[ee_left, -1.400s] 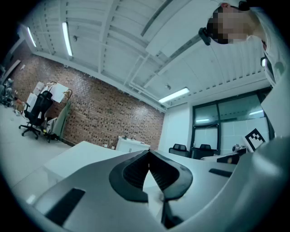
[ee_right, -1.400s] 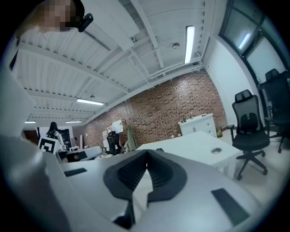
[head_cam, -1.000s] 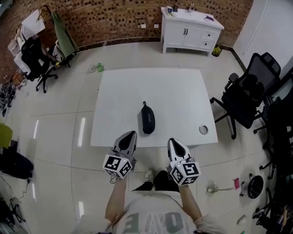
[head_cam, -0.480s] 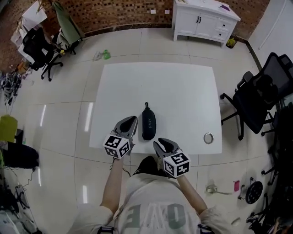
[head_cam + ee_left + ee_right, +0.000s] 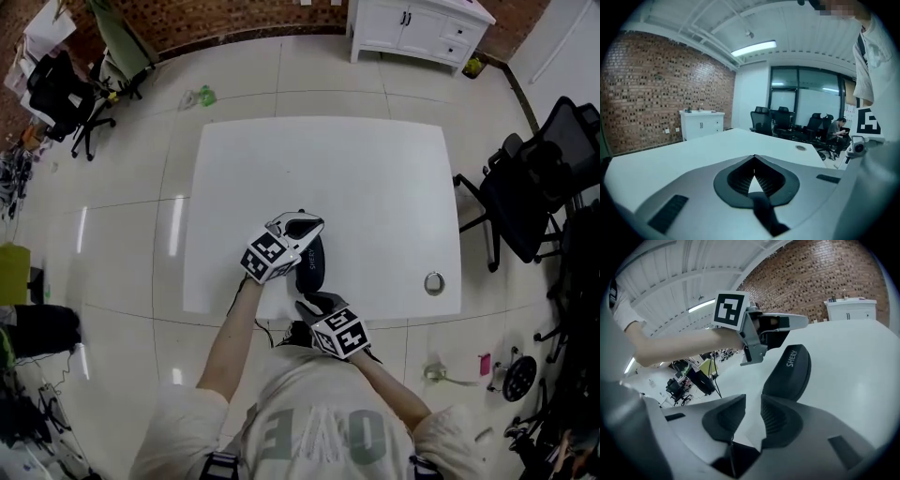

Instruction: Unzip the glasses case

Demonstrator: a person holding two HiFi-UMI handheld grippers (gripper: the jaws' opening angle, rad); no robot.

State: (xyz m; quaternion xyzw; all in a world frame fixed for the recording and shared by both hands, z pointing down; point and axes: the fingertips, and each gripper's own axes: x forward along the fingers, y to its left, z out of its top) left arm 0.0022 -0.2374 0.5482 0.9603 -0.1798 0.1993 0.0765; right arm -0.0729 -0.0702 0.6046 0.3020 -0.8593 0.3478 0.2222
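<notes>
A black zipped glasses case (image 5: 312,264) lies lengthwise on the white table (image 5: 375,187) near its front edge; it also shows in the right gripper view as the case (image 5: 788,372). My left gripper (image 5: 307,225) hovers over the case's far end with its jaws pointing right and shut, nothing visible between them (image 5: 753,157). The case is hidden in the left gripper view. My right gripper (image 5: 314,302) sits just short of the case's near end. Its jaws (image 5: 753,401) stand a little apart, with bare table between them. The left gripper (image 5: 761,331) shows above the case there.
A small metal ring (image 5: 433,282) lies at the table's front right corner. Black office chairs (image 5: 530,183) stand to the right, a white cabinet (image 5: 417,21) at the back, more chairs and clutter (image 5: 56,89) at the far left.
Both grippers have moved forward from the table's front edge. The left has swung over the case's far end; the right has closed in on its near end.
</notes>
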